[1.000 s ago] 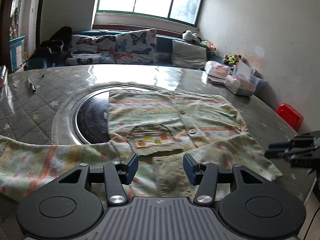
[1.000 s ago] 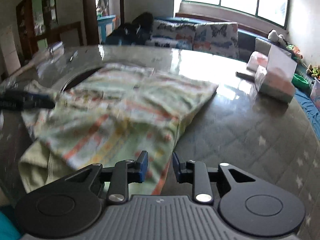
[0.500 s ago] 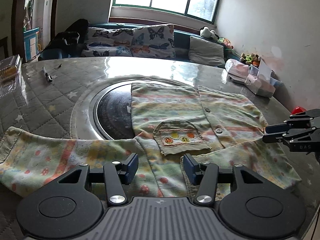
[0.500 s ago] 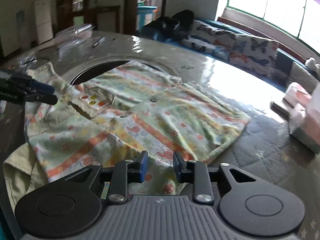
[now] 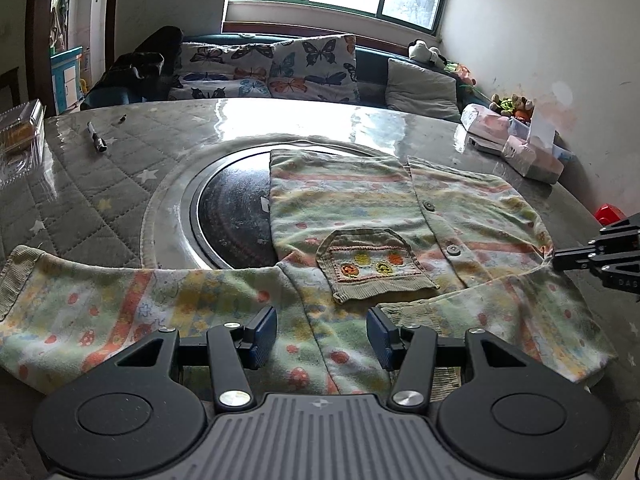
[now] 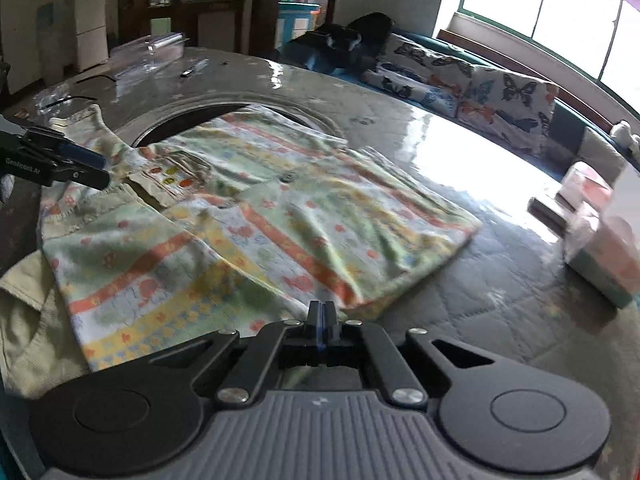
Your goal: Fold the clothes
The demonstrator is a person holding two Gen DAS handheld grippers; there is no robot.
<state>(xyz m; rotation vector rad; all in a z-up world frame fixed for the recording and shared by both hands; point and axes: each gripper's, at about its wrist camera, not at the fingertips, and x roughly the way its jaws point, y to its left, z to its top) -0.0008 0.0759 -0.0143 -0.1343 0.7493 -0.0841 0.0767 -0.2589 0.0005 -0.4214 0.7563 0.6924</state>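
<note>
Left wrist view: low at near edge of surface (image 5: 120, 168), facing window wall. Right wrist view: low at garment's (image 6: 280, 216) side edge, facing the doorway end. Both close. 2 views share garment (image 5: 360, 208), surface (image 6: 500, 300), butterfly cushions (image 5: 280, 68).

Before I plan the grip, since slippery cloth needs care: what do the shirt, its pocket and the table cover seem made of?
The shirt looks like soft, matte printed cotton or flannel: it drapes and wrinkles without shine. Its pocket looks like ribbed corduroy or knit, with fine vertical ridges. The table cover looks like quilted fabric under glossy clear plastic, since window glare reflects off it.
</note>
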